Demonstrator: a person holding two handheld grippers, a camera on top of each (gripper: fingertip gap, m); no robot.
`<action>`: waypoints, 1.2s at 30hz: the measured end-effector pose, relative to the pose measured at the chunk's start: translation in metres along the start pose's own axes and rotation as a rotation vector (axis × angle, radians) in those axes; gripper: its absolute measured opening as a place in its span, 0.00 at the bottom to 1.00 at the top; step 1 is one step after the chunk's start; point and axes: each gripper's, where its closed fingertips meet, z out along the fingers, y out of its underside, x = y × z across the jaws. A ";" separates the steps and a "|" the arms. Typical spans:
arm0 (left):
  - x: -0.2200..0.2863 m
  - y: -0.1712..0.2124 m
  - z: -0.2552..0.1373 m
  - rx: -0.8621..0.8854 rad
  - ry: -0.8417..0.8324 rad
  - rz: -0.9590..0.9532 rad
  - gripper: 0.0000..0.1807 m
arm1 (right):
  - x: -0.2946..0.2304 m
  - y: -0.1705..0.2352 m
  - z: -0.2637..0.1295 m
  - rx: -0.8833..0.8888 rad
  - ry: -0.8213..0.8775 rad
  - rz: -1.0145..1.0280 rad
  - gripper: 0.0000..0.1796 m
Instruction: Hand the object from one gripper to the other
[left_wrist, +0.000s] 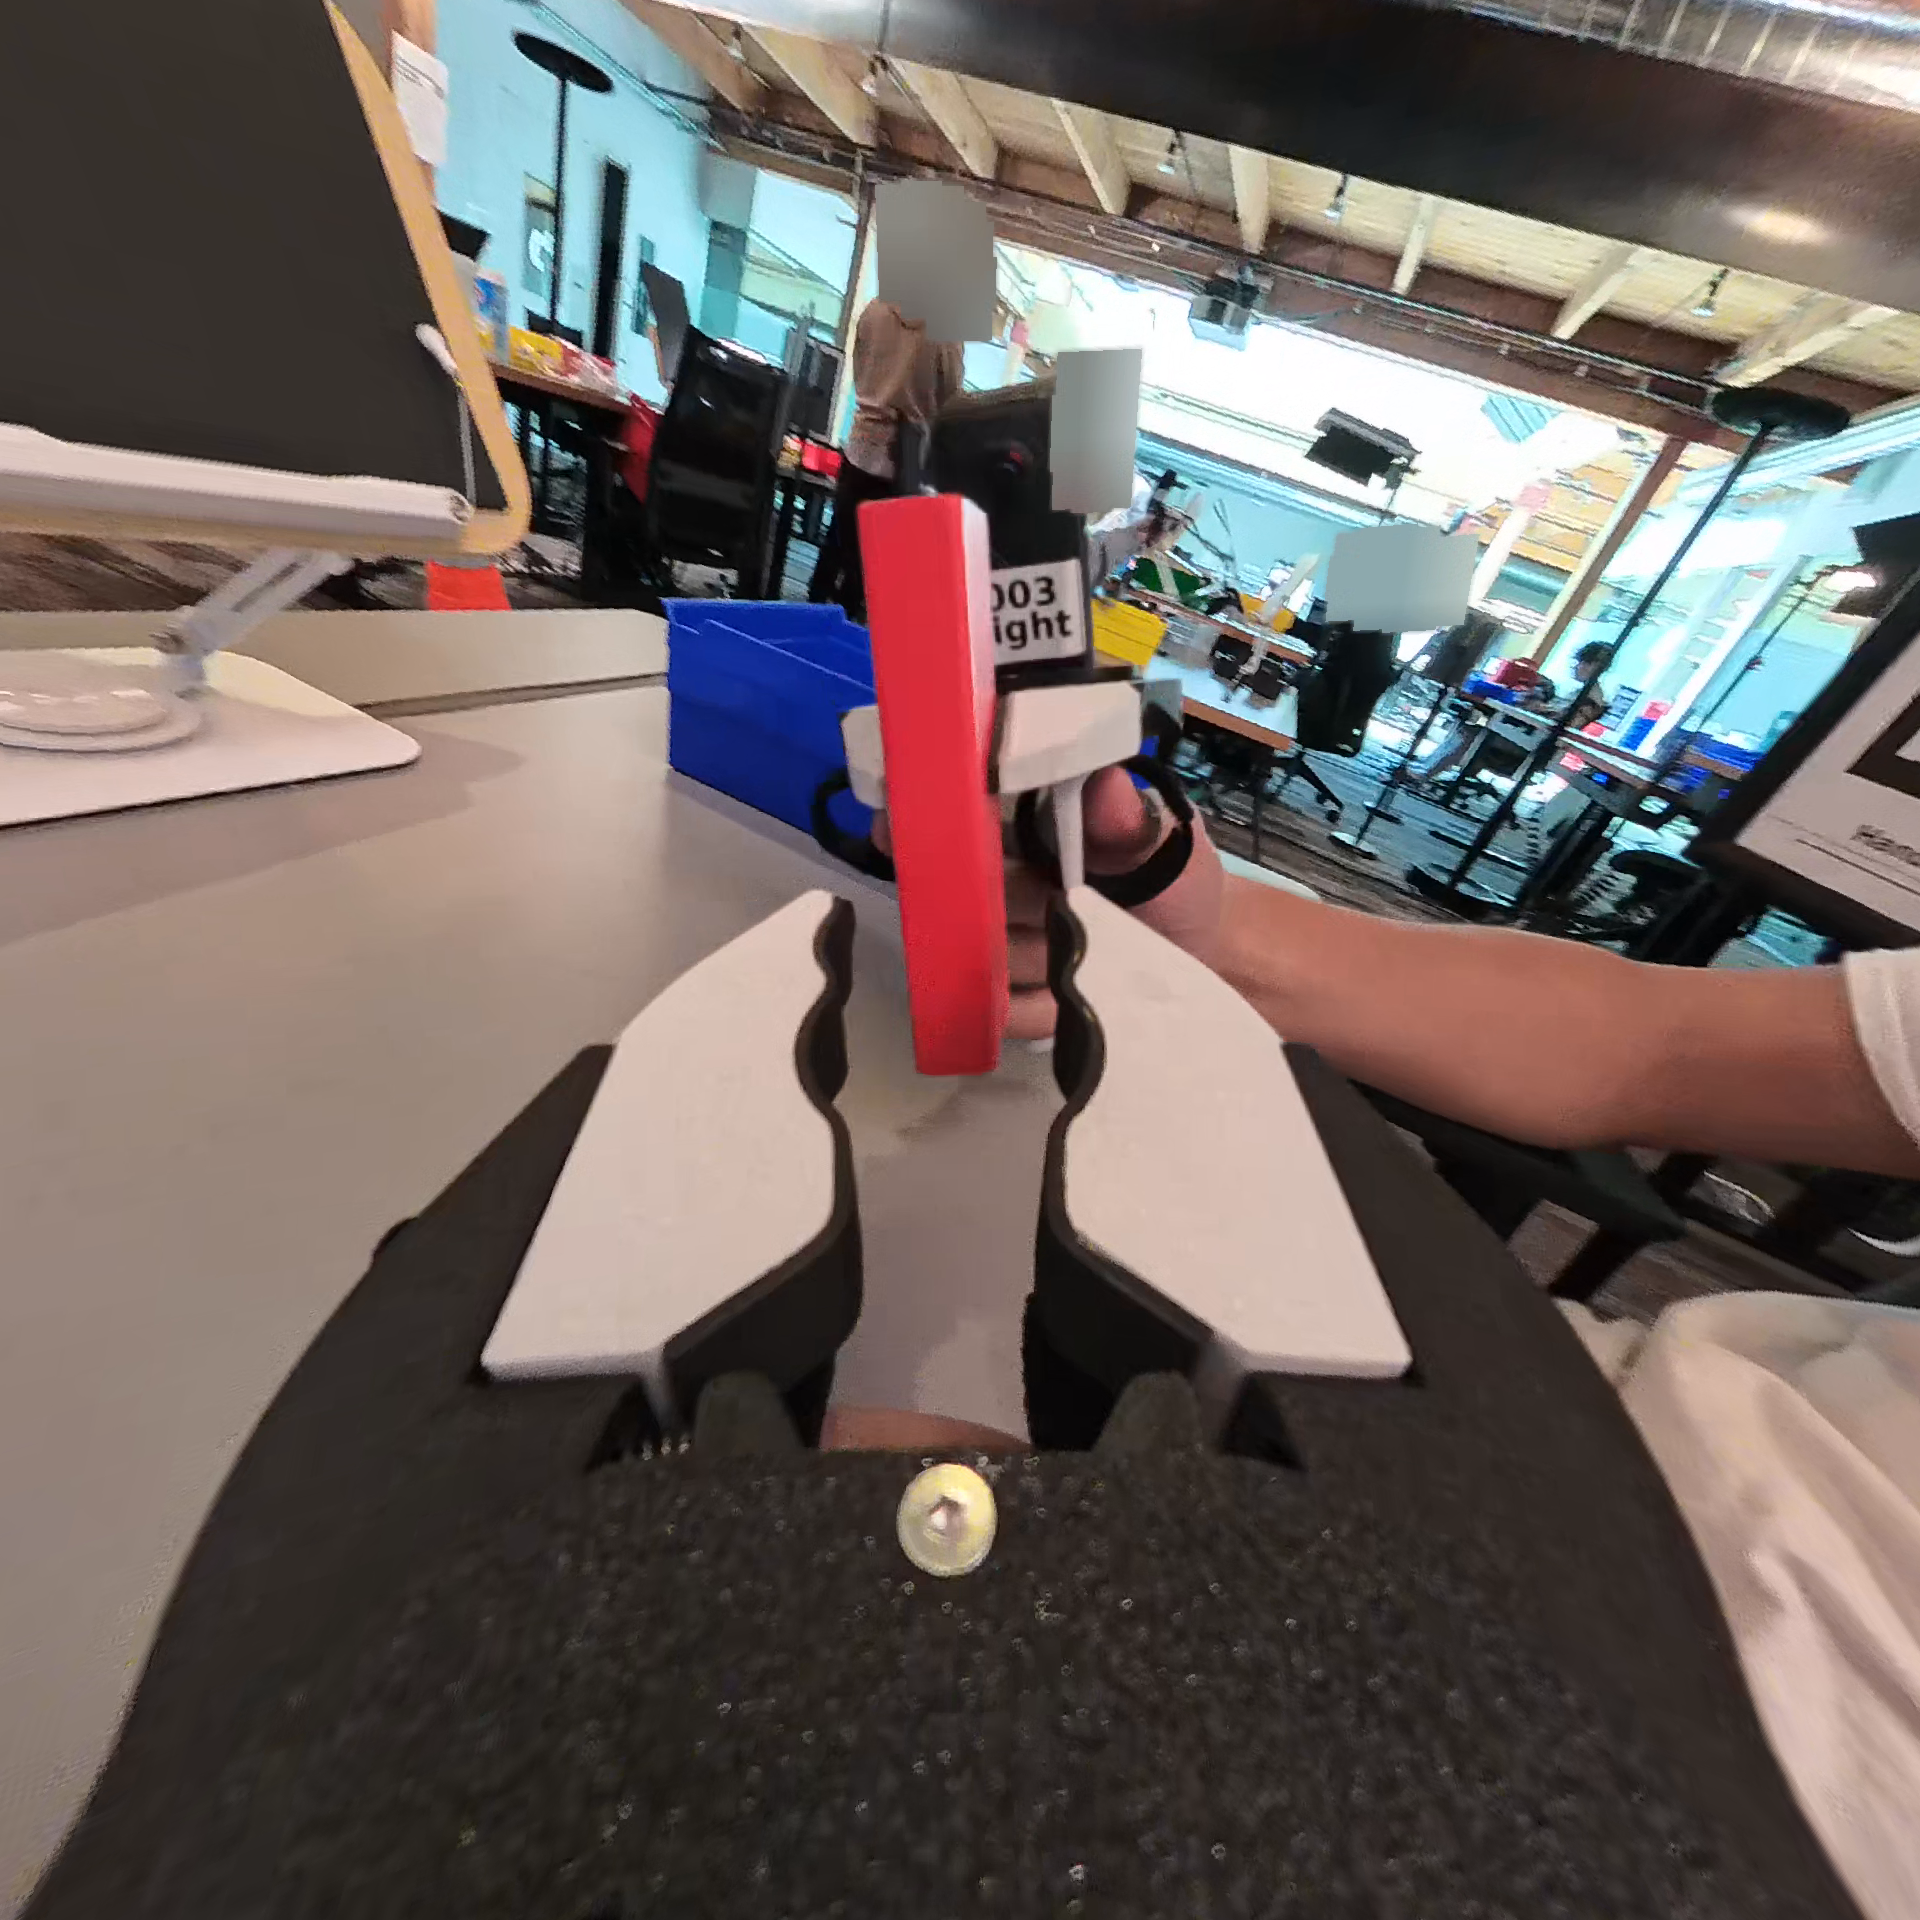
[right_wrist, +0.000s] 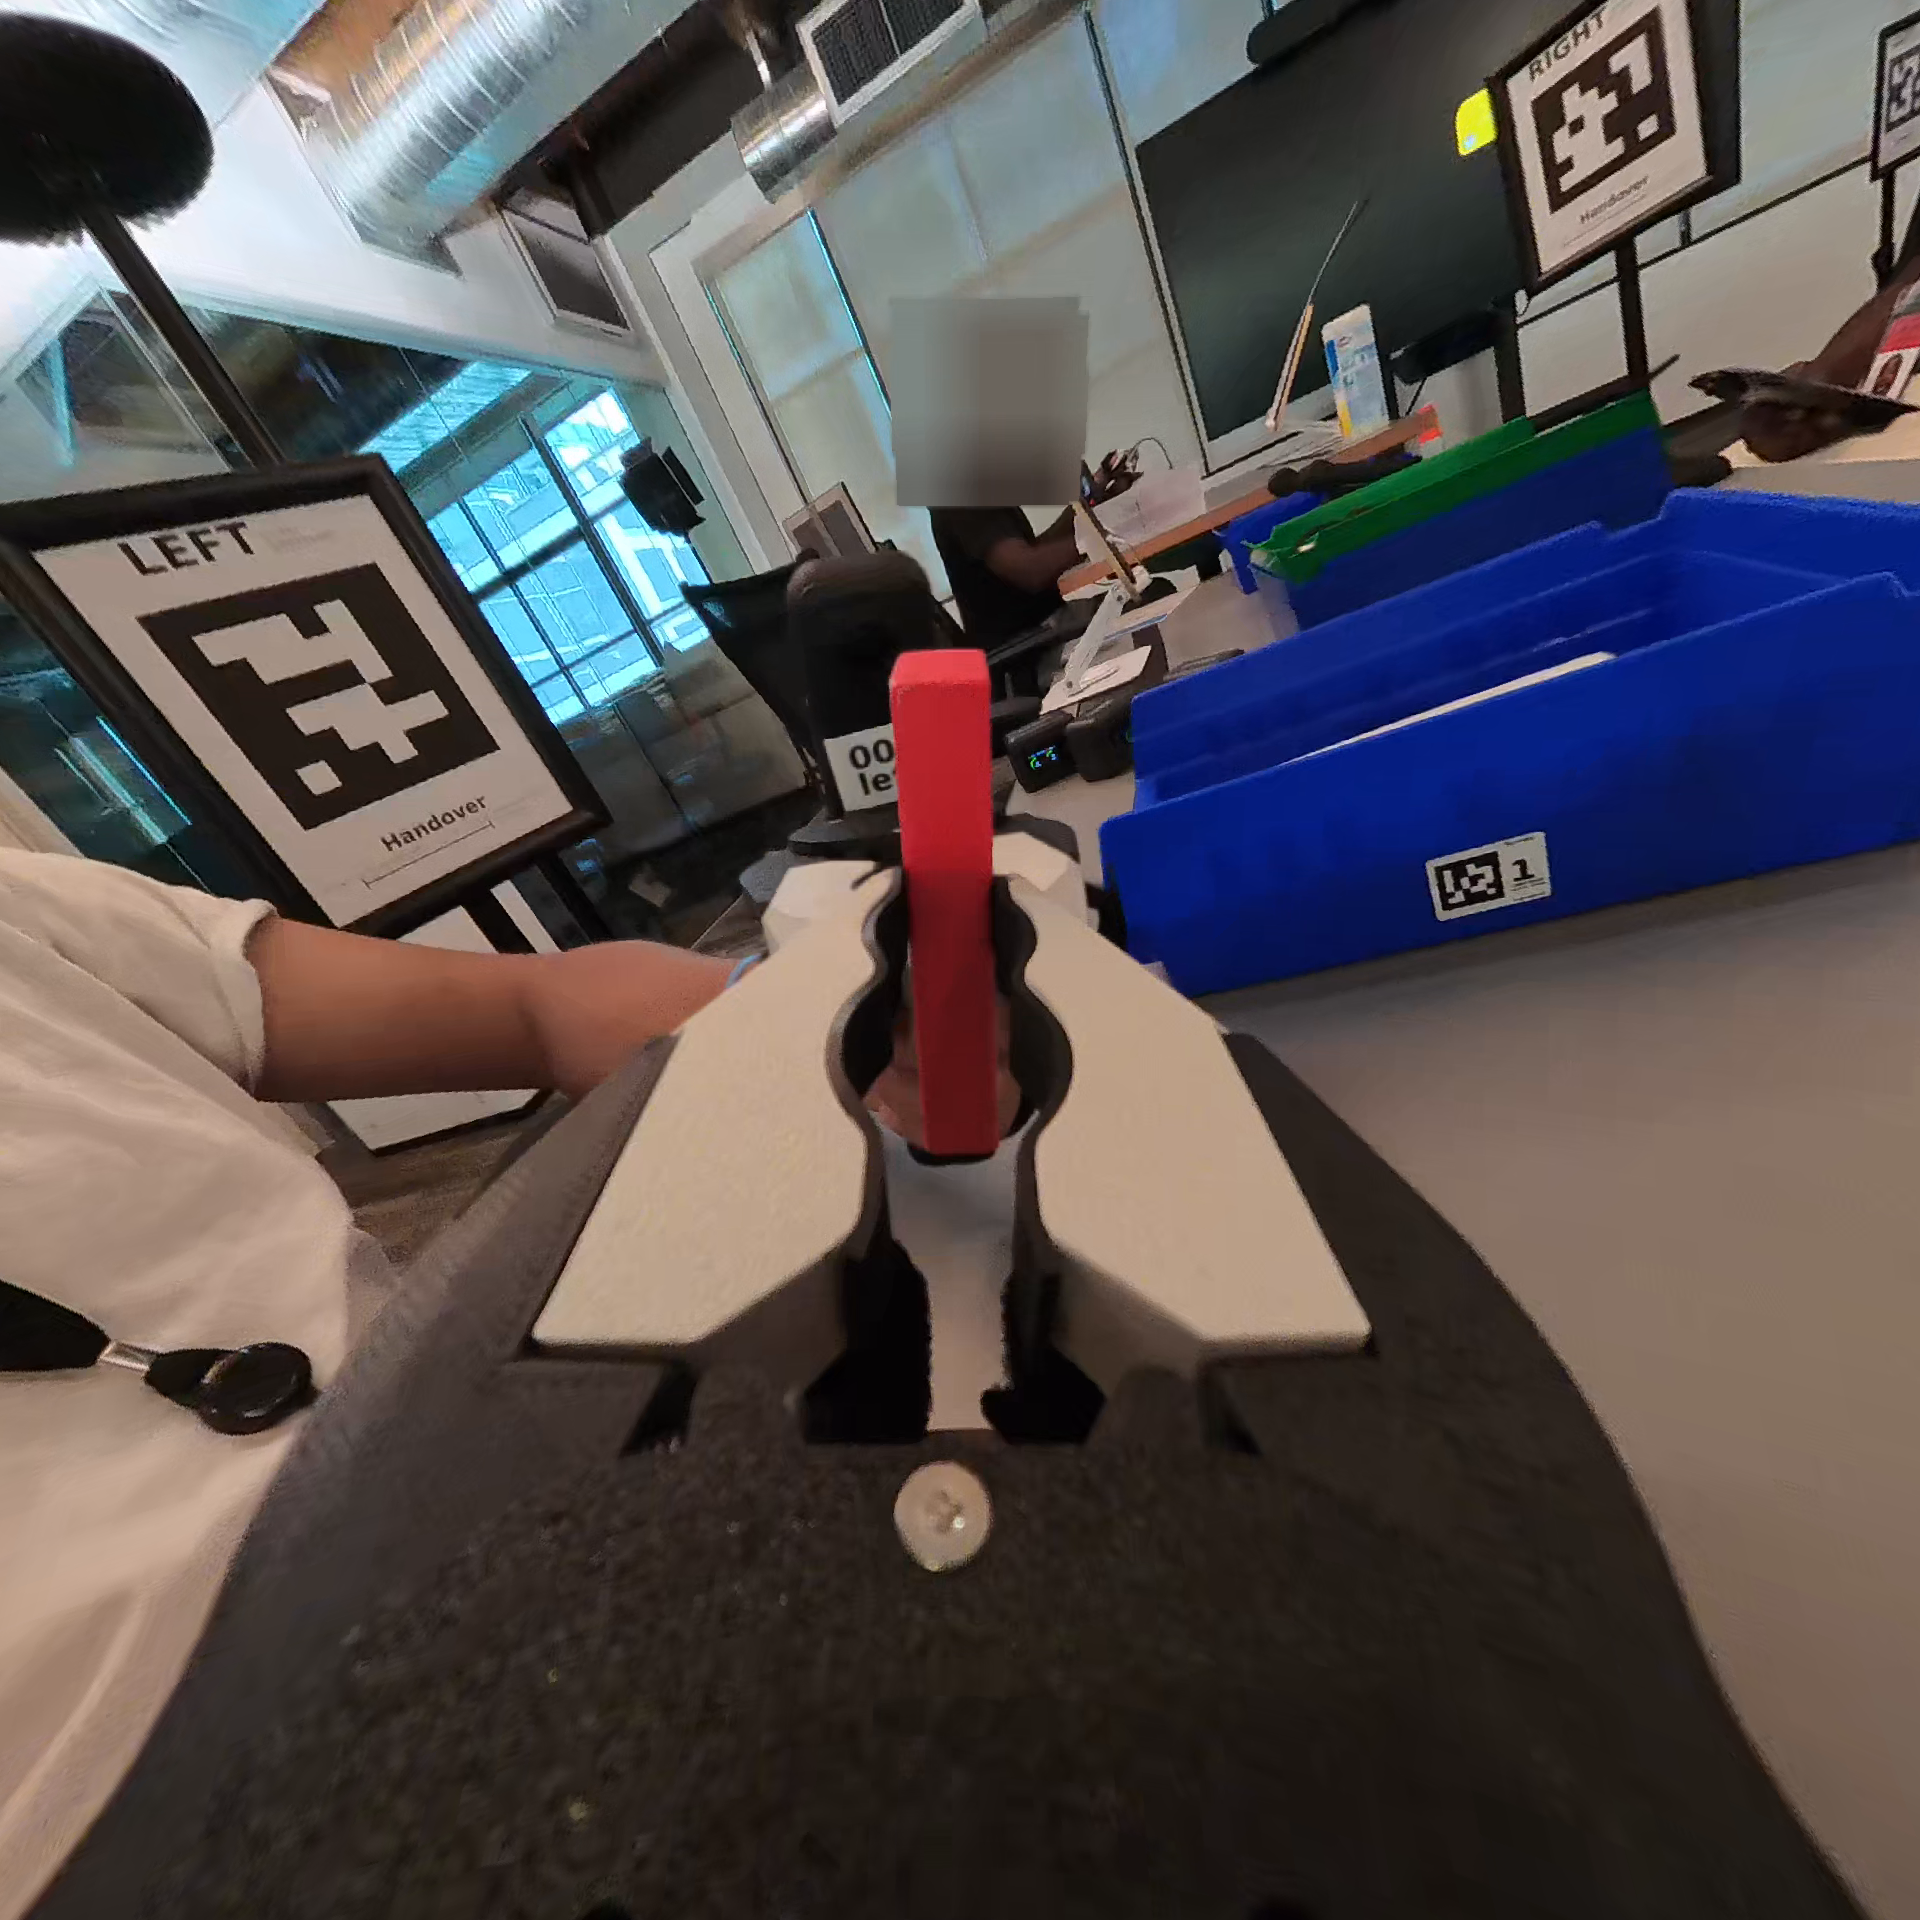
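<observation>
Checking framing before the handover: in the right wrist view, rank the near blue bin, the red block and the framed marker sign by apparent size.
1. near blue bin
2. framed marker sign
3. red block
Nearness skews this; true sizes are unsure.

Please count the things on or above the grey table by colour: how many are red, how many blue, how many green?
Red: 1, the red block held between the fingers of the right gripper.
Blue: 2, the near blue bin and the far blue bin.
Green: 1, the green tray lying on the far blue bin.
Total: 4.
</observation>
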 end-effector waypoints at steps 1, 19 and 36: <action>0.001 0.003 0.002 -0.014 0.013 -0.008 0.19 | -0.002 0.001 0.002 0.000 -0.005 -0.005 0.08; -0.084 0.015 -0.034 -0.405 -0.672 0.591 0.09 | 0.051 -0.027 -0.039 -0.114 0.529 -0.043 0.38; -0.071 0.026 -0.021 -0.551 -0.716 0.934 0.09 | 0.052 0.019 -0.013 -0.329 0.543 0.037 0.19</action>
